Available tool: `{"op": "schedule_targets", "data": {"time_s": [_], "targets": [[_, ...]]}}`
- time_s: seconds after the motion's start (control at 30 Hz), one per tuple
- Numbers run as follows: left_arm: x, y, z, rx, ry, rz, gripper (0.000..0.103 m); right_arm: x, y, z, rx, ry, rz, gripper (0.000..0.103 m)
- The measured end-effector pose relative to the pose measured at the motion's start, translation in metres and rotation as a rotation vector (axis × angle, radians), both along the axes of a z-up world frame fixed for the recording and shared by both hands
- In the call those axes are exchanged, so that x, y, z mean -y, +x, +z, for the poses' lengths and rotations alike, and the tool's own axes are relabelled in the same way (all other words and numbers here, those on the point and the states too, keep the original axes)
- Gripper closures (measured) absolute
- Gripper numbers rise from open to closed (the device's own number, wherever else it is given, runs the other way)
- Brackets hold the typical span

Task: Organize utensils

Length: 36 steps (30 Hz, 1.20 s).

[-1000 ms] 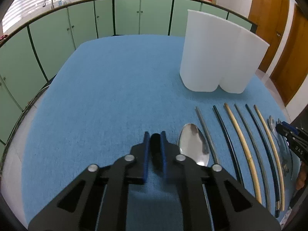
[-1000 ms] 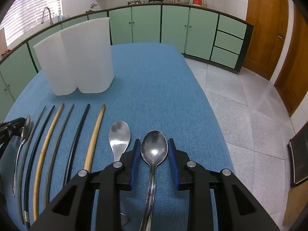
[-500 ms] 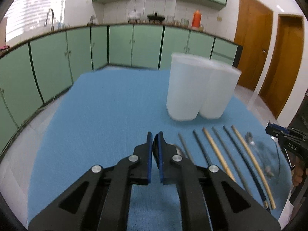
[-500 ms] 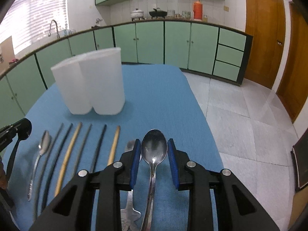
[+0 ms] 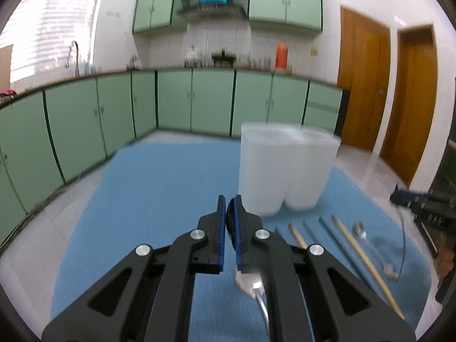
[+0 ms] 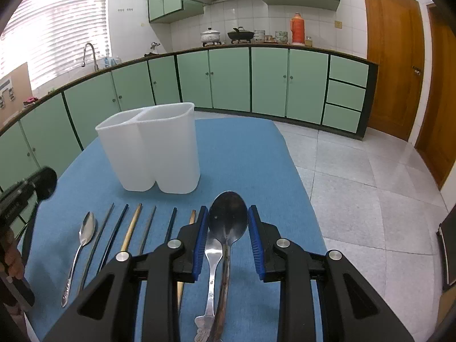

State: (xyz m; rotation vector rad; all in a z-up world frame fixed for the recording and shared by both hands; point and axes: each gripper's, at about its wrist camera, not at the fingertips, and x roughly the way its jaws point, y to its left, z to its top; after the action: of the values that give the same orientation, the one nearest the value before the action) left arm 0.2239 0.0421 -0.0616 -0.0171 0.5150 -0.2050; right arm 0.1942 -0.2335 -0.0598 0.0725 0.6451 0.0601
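Note:
A white two-compartment holder (image 6: 154, 148) stands on the blue table; it also shows in the left wrist view (image 5: 285, 168). My right gripper (image 6: 228, 228) is shut on a large spoon (image 6: 228, 216) and holds it above the table. A second spoon (image 6: 212, 259) lies below it. A small spoon (image 6: 85, 230) and several chopsticks (image 6: 131, 228) lie in a row in front of the holder. My left gripper (image 5: 228, 216) is raised above the table, its jaws nearly closed on a thin dark edge; I cannot tell what it is. A spoon (image 5: 250, 282) shows under its right finger.
The blue table (image 6: 245, 154) ends at its right edge above a tiled floor (image 6: 370, 188). Green cabinets (image 6: 228, 79) line the back wall. The left gripper's body (image 6: 25, 191) shows at the left of the right wrist view.
Both grippers have risen from the table. The right one lifted the large spoon with it. The left jaws narrowed from a small gap to nearly closed.

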Motion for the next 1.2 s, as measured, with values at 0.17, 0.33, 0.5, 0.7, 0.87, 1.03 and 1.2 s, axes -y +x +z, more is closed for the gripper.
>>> {"op": "schedule_targets", "data": {"time_s": [0.17, 0.33, 0.5, 0.7, 0.87, 1.03, 1.2], "targets": [[-0.007, 0.011, -0.027, -0.114, 0.013, -0.007, 0.098, 0.001, 0.002, -0.005, -0.017, 0.003, 0.002, 0.075], [-0.019, 0.021, -0.039, -0.205, -0.006, -0.017, 0.097, -0.001, 0.007, -0.012, -0.037, 0.003, 0.004, 0.075], [-0.023, 0.015, -0.041, -0.229, 0.024, 0.016, 0.055, 0.000, 0.008, -0.015, -0.043, 0.004, 0.000, 0.075], [-0.018, 0.014, -0.044, -0.280, 0.057, 0.031, 0.050, -0.002, 0.009, -0.016, -0.041, 0.000, 0.004, 0.075], [-0.026, 0.008, -0.044, -0.301, 0.058, 0.104, 0.042, -0.001, 0.007, -0.016, -0.041, -0.001, 0.007, 0.075], [-0.036, 0.009, -0.049, -0.352, 0.038, 0.150, 0.043, -0.001, 0.007, -0.017, -0.043, 0.002, 0.007, 0.075], [-0.034, 0.018, -0.057, -0.398, 0.024, 0.162, 0.056, 0.000, 0.007, -0.020, -0.048, 0.006, 0.009, 0.075]]}}
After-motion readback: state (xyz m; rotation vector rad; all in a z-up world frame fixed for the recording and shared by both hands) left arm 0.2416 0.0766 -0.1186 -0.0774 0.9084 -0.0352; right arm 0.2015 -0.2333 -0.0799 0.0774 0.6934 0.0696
